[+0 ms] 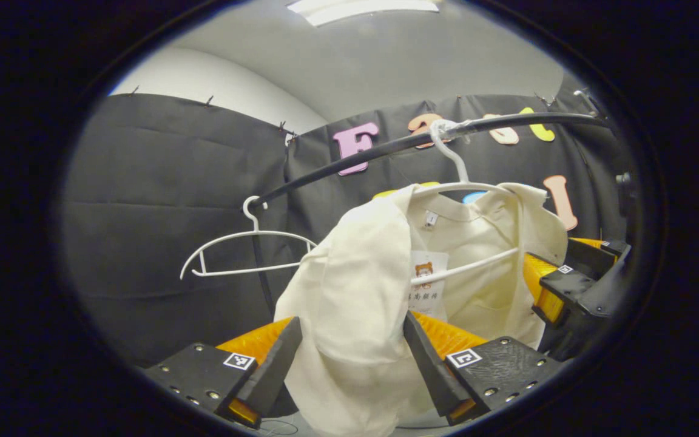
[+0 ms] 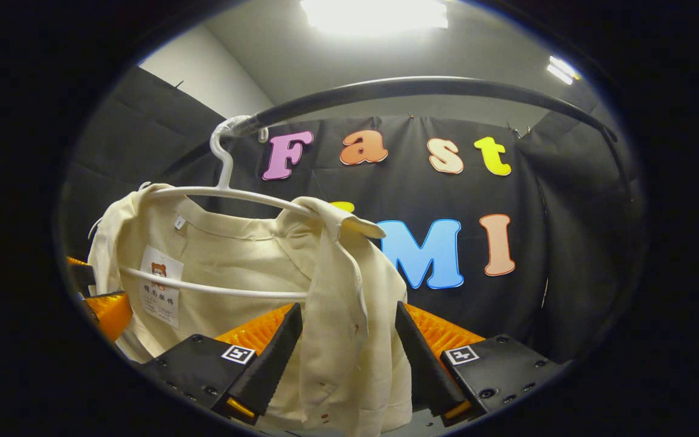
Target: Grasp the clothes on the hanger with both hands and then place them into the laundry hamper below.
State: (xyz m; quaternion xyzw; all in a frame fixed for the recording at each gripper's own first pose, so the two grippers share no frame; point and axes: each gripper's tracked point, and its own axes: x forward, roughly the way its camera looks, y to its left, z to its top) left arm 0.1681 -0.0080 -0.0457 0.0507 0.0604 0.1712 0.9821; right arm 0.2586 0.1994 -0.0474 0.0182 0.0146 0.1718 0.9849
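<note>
Left gripper view: my left gripper (image 1: 352, 358) straddles the shirt (image 1: 355, 291), jaws apart; my right gripper (image 2: 346, 358) likewise. Grasp step: both must close, then lift off the hanger (image 2: 228, 194).

The white tag (image 1: 428, 282) hanging inside the cream shirt (image 1: 355, 291) bears a small bear picture and a line of print too small to read, and the little collar label (image 1: 430, 218) is unreadable too.
</note>
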